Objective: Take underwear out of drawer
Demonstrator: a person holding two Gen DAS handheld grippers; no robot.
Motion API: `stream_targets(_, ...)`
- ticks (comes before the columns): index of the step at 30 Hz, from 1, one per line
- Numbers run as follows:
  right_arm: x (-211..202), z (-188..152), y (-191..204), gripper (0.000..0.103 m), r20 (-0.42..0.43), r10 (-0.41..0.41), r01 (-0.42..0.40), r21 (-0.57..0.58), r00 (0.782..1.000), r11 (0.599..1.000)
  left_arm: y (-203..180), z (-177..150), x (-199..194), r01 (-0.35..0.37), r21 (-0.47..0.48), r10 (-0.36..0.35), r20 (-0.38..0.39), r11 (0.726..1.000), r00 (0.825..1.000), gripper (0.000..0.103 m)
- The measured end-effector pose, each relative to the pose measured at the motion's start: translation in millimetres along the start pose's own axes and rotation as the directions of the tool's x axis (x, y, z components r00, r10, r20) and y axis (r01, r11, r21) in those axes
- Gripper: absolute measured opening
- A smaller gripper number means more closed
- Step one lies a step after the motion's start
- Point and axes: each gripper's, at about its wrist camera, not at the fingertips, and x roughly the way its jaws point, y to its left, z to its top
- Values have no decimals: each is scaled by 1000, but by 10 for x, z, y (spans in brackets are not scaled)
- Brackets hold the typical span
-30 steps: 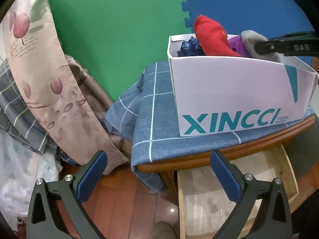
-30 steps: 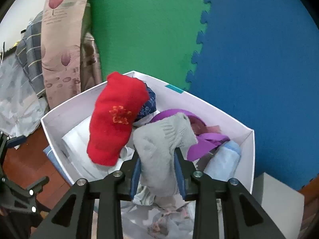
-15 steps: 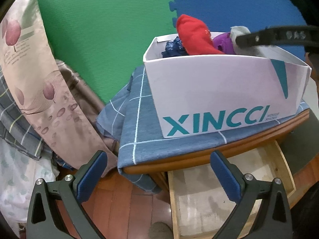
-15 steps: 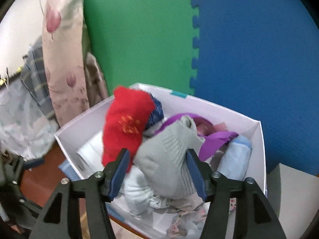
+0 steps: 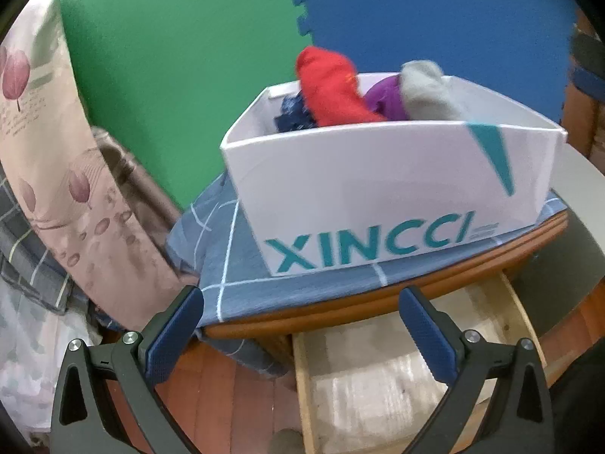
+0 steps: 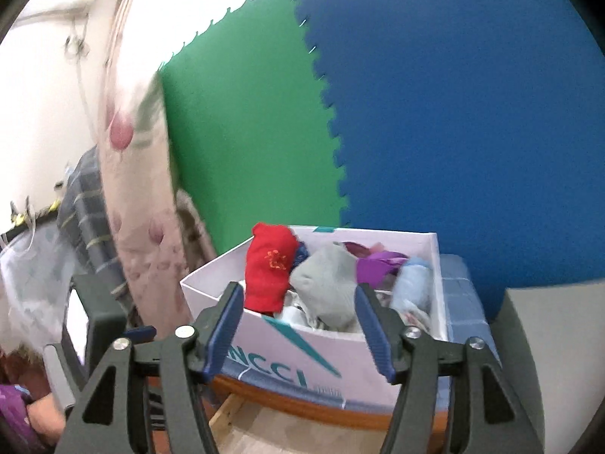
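My left tongs [image 5: 300, 325] are spread wide at the bottom of the left wrist view, and nothing is between their blue pads. Behind them, in the lower right of that frame, the wooden drawer [image 5: 401, 374] stands pulled out, and the part of its bottom that I can see is bare. Above the drawer is the bench [image 5: 378, 302], covered with a blue checked cloth [image 5: 234, 261], and on the cloth sits a white box [image 5: 378, 196] with teal letters. The underwear lies in this box as a heap: a red piece [image 5: 332, 90] sticks up highest, a grey piece [image 5: 427, 90] is just beside it on the right, a purple piece [image 5: 383, 98] shows between them, and a dark blue piece [image 5: 295, 113] lies at the left of the red one. My right tongs [image 6: 298, 325] are in the lower middle of the right wrist view, in front of the same box, and their jaws are opening with nothing pinched; the grey piece is seen through the gap but the pads do not touch it. A light blue piece [image 6: 412, 283] lies at the right end of the heap. Green and blue foam mats fill the wall behind.
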Motion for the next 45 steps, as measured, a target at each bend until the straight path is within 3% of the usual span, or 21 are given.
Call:
stream_targets(3, -380, -179, -33, 83, 85, -54, 45, 104, 995, 994, -102, 5, -149, 0, 12, -1, 47, 1000, 999, 103)
stream_targets(6, -586, -367, 18, 85, 128, -134, 119, 123, 983, 985, -191, -25, -321, 29, -11, -28, 79, 1000, 996, 103)
stream_targets(9, -699, -539, 5, 87, 138, -127, 108, 141, 982, 984, -257, -77, -395, 67, -53, -64, 58, 996, 996, 103)
stream_targets(13, -646, -623, -23, 87, 93, -142, 131, 118, 985, 984, -399, -155, -429, 72, -36, -71, 16, 997, 997, 103)
stream_targets(22, -572, -694, -249, 87, 88, -143, 121, 217, 986, 969, -459, -331, -634, 78, -53, -75, 62, 996, 995, 103)
stream_targets(34, -739, -712, 59, 87, 77, -122, 114, 94, 990, 989, -335, -383, -1080, -24, -83, 39, 183, 996, 982, 103)
stream_targets(40, -648, -750, 26, 87, 9, -125, 123, 119, 992, 985, -344, -452, -1064, 43, -61, -35, 126, 997, 991, 103)
stream_targets(45, -599, -775, -26, 87, -30, -121, 124, 141, 992, 982, -344, -459, -1033, 62, -68, -54, 113, 996, 992, 103)
